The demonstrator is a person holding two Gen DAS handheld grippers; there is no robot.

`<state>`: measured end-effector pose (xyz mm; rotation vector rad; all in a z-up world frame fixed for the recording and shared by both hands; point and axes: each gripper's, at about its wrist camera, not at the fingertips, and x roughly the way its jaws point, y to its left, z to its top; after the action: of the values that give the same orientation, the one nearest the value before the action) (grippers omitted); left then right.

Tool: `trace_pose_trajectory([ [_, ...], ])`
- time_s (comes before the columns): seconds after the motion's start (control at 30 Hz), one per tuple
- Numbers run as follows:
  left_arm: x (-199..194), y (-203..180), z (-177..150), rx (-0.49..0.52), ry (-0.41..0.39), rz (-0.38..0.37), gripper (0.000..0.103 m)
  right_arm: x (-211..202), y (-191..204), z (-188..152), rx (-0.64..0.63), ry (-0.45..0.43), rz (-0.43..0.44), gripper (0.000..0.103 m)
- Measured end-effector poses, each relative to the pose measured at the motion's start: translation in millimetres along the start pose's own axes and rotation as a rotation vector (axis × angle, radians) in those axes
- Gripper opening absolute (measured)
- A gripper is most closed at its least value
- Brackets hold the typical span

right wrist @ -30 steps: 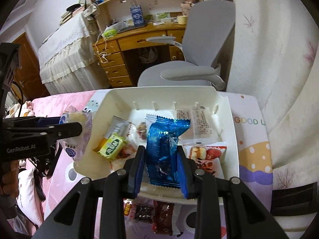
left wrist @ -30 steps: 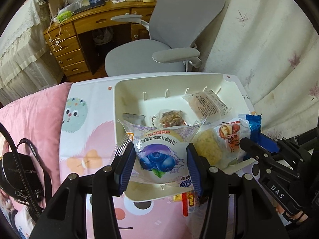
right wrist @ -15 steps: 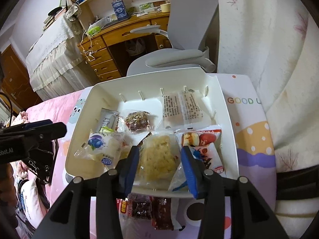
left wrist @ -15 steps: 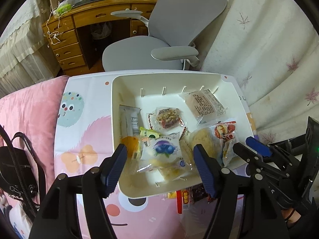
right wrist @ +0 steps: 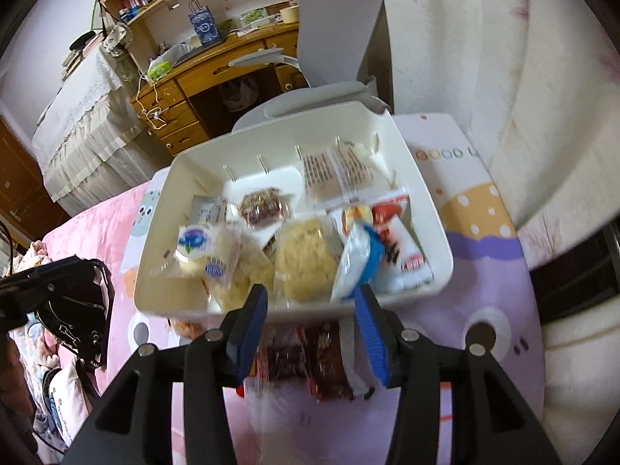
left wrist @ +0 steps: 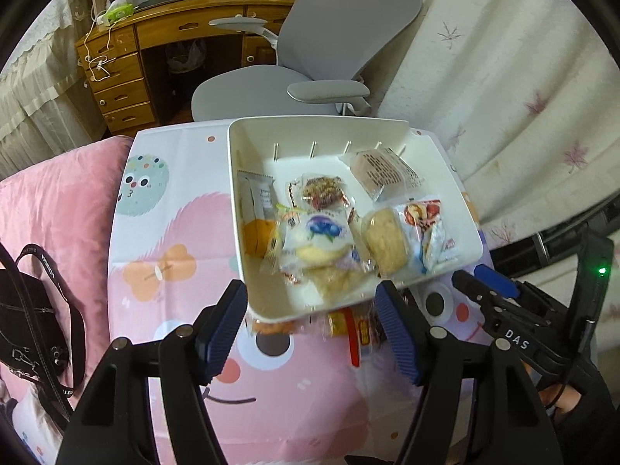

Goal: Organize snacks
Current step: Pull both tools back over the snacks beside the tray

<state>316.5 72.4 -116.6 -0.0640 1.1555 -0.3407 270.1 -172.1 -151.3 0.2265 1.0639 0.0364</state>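
Snacks (left wrist: pixel 329 240) fill the white bin (left wrist: pixel 248 147); both tongs, left (left wrist: pixel 312 325) and right (right wrist: pixel 310 325), gape empty.
More packets (right wrist: pixel 306 356) lie just before the bin; a grey chair (left wrist: pixel 271 85) stands behind it; "GOOD" (right wrist: pixel 440 154) beside it.

The bin (left wrist: pixel 267 310) sits on the bedsheet (left wrist: pixel 162 201), with a chair (left wrist: pixel 310 62) and a desk (left wrist: pixel 155 35) beyond its far side. In the bin, the blueberry cake (left wrist: pixel 321 240) lies near-left, the crumbly cake (left wrist: pixel 385 240) right of it. Loose packets (right wrist: pixel 306 356) lie before the near wall; a bag (left wrist: pixel 27 317) lies far left.
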Motion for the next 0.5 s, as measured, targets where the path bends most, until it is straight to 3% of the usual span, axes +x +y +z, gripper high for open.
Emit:
trace_pose_trajectory([
  [0.5,6,34,-51,0.028,0.093,-0.092,0.067,-9,19,-78,0.086,-0.027,-0.052,0.048],
])
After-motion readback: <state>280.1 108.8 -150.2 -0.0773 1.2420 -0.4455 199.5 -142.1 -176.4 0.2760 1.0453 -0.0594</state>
